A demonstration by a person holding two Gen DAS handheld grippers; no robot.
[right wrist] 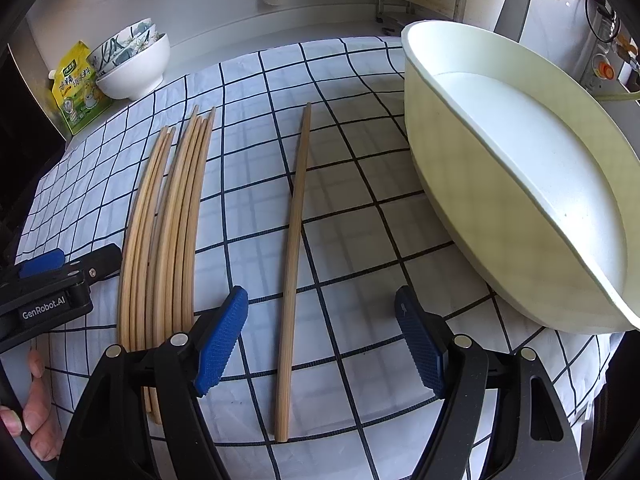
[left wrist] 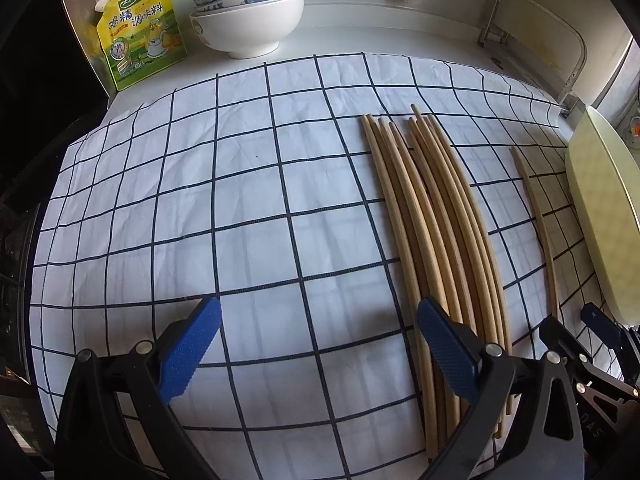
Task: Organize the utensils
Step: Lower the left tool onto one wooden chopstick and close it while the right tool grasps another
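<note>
Several wooden chopsticks [left wrist: 436,236] lie side by side in a bundle on the checked cloth [left wrist: 200,200]; the bundle also shows in the right wrist view [right wrist: 168,220]. One chopstick [right wrist: 294,256] lies apart to the right of it, also in the left wrist view [left wrist: 538,216]. A pale oval tray [right wrist: 460,168] stands at the right. My left gripper [left wrist: 318,344] is open and empty, just left of the bundle's near ends. My right gripper [right wrist: 320,340] is open and empty, its jaws on either side of the single chopstick's near part.
A stack of bowls [left wrist: 248,12] and a yellow seasoning pouch [left wrist: 140,28] stand at the back left. A metal rack [left wrist: 532,36] stands at the back right. The cloth [right wrist: 360,184] covers most of the counter.
</note>
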